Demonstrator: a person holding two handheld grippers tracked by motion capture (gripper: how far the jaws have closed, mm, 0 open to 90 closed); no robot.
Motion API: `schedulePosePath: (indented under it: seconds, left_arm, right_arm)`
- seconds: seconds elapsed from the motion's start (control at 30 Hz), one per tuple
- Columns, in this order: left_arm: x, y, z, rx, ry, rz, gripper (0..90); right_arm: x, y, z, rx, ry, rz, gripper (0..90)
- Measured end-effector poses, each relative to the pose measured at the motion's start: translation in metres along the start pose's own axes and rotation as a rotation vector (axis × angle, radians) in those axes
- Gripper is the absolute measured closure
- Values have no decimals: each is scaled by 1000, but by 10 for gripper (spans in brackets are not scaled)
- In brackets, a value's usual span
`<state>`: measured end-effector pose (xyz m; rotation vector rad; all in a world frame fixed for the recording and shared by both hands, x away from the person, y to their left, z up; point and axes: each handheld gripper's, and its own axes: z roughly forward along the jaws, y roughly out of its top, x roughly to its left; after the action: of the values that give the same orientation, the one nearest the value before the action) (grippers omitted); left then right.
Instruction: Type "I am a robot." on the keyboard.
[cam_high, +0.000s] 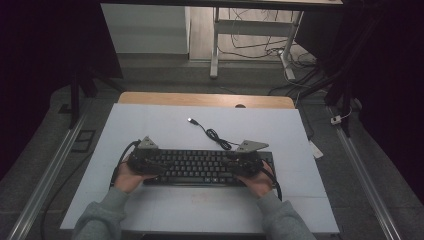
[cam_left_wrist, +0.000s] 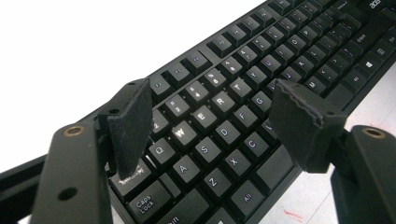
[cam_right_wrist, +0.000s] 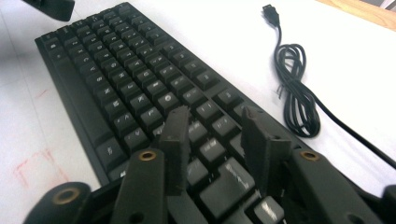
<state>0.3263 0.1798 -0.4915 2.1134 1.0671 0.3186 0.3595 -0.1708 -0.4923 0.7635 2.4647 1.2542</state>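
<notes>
A black keyboard (cam_high: 195, 167) lies across the near middle of the white table top (cam_high: 165, 125). Its black cable (cam_high: 215, 135) lies coiled behind it and ends in a USB plug (cam_high: 191, 120). My left gripper (cam_high: 150, 162) hovers over the keyboard's left end. In the left gripper view its jaws stand wide apart, the left gripper (cam_left_wrist: 212, 93) above the letter keys of the keyboard (cam_left_wrist: 280, 46), with nothing between them. My right gripper (cam_high: 240, 162) is over the right end. In the right gripper view, the right gripper (cam_right_wrist: 215, 114) has its jaws parted just above the keyboard (cam_right_wrist: 116, 70), beside the cable (cam_right_wrist: 294, 88).
A wooden table edge (cam_high: 205, 99) shows beyond the white top. Desk legs (cam_high: 215, 55) and loose floor cables (cam_high: 260, 47) stand farther back. Faint red marks (cam_right_wrist: 32, 170) are on the white surface in front of the keyboard. The left gripper's tip (cam_right_wrist: 51, 7) shows in the right gripper view.
</notes>
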Motion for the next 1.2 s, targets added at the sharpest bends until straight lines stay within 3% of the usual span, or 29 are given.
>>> schedulePosePath:
  seconds: [0.37,0.57,0.67,0.8,0.93,1.2]
  left_arm:
    - [2,0,-4,-44,36,1,311]
    - [2,1,-1,-58,17,-28,319]
    - [-1,2,1,-68,10,-7,400]
    - [-3,5,7,-75,-40,-3,672]
    - [-10,9,18,-35,-75,26,866]
    - [-20,15,39,20,-75,57,889]
  right_arm:
    - [-1,-11,-12,-5,0,-8,552]
    - [-1,-15,-17,-7,-8,-10,510]
    - [-1,-16,-18,-14,-9,-7,502]
    - [0,-15,-18,-9,-9,-14,497]
    - [1,-15,-16,-4,-6,-18,497]
    - [1,-15,-14,4,0,-20,496]
